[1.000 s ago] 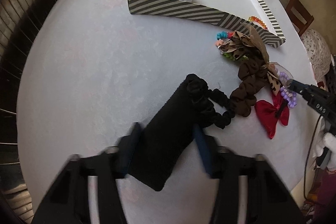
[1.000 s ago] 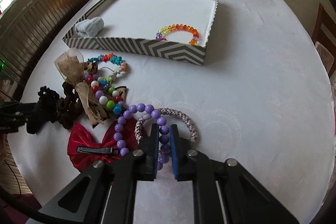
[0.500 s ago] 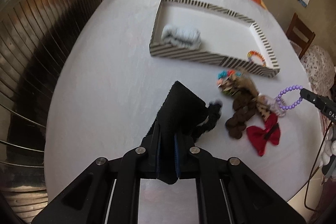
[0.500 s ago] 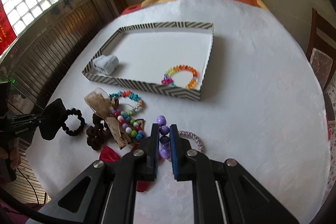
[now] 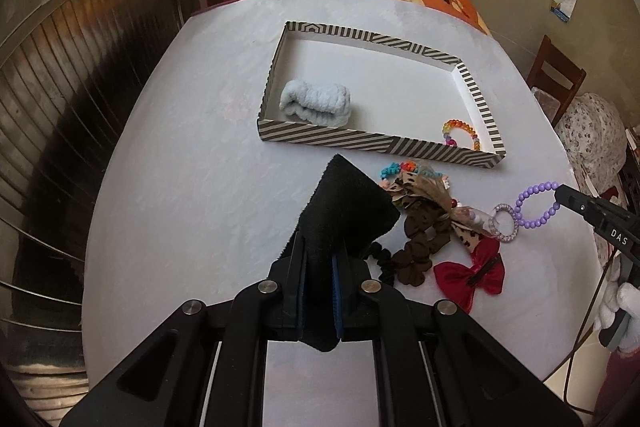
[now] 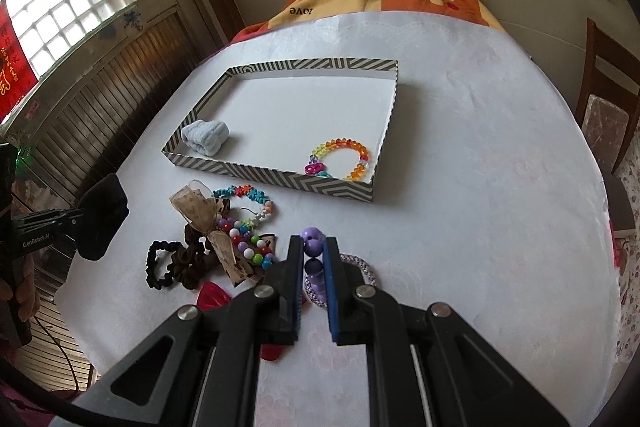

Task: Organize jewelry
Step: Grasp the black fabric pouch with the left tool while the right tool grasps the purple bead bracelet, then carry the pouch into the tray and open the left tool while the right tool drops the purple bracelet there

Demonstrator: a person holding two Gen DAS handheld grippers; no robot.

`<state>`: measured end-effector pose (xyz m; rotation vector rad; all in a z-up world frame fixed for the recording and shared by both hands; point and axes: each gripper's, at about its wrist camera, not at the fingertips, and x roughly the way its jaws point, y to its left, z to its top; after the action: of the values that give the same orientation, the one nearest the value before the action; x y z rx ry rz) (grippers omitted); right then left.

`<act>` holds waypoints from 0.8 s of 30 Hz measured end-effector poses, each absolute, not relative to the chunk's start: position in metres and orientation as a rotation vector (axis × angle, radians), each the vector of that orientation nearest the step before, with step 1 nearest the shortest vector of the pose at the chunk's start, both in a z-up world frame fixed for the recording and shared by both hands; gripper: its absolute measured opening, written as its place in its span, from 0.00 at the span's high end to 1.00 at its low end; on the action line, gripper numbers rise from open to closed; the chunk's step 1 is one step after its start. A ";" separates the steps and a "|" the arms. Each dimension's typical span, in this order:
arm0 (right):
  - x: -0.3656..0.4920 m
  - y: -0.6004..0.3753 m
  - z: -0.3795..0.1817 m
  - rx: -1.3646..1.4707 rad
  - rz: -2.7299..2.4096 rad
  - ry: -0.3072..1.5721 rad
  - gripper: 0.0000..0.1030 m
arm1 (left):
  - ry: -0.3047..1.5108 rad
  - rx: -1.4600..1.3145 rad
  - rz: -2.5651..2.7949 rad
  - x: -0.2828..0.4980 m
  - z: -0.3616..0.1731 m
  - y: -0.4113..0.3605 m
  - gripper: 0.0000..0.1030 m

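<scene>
The left gripper is clamping its 2 pads tight on a black velvet band, which is hanging clear of the white table. The band's lower end is hiding between the fingers.

The right gripper is pinching a purple bead bracelet; its own view is showing only 3 or so beads, while the left view is showing the whole loop dangling in the air.

Below, a braided ring, red bow, brown scrunchie and black scrunchie are lying heaped beside the striped tray. Inside it are resting a pale blue scrunchie and a rainbow bracelet, half cut off by the wall in the left view.
</scene>
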<state>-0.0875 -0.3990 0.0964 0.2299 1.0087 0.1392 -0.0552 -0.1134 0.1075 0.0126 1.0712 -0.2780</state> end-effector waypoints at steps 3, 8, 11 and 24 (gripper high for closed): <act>-0.088 -0.399 0.098 0.228 0.142 1.008 0.90 | 1.070 0.010 -0.280 -0.053 0.108 -0.117 1.00; -0.085 -0.399 0.100 0.223 0.146 1.011 0.90 | 1.062 0.014 -0.289 -0.048 0.111 -0.123 1.00; -0.081 -0.397 0.100 0.222 0.153 1.011 0.90 | 1.052 0.021 -0.295 -0.042 0.114 -0.128 1.00; -0.039 -0.385 0.109 0.191 0.173 1.004 0.90 | 1.032 0.055 -0.344 0.001 0.119 -0.162 1.00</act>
<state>-0.0394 -0.3854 0.1093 0.1912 1.0038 0.1727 0.0008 -0.1619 0.1192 0.0545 1.0316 -0.3444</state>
